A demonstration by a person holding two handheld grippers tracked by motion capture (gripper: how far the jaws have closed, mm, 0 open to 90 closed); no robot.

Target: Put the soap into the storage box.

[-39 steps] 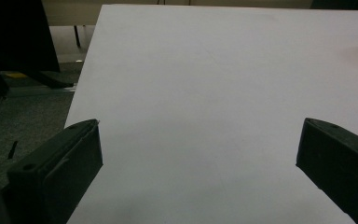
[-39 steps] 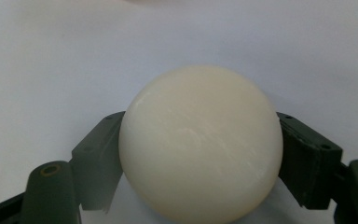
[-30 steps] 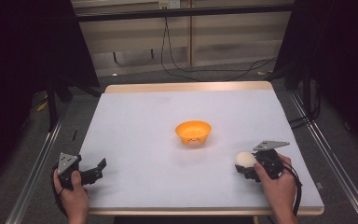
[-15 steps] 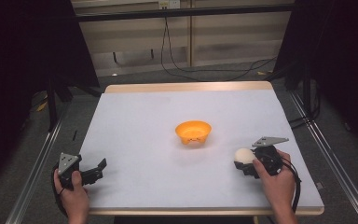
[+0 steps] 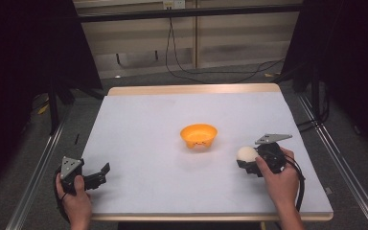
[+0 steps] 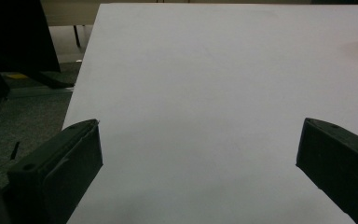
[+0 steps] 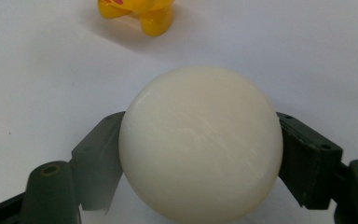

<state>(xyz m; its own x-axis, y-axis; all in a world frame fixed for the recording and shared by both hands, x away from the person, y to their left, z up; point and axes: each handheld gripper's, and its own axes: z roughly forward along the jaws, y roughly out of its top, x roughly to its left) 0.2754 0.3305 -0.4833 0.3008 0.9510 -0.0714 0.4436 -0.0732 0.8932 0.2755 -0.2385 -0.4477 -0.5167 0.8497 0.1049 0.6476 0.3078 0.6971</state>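
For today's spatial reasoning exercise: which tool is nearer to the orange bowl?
Right. The right tool, shut on a white ball, sits just right of the orange bowl; the left tool rests open, far off near the table's front-left corner.

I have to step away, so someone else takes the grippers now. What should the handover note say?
Right gripper: shut on the cream-white ball, held at the table's right near side.
Left gripper: open, holding nothing, at the near left corner.
Orange bowl: upright at mid-table, nothing in it.
Done: ball grasped.
Left: probably carry the ball the short way to the bowl and release it there.
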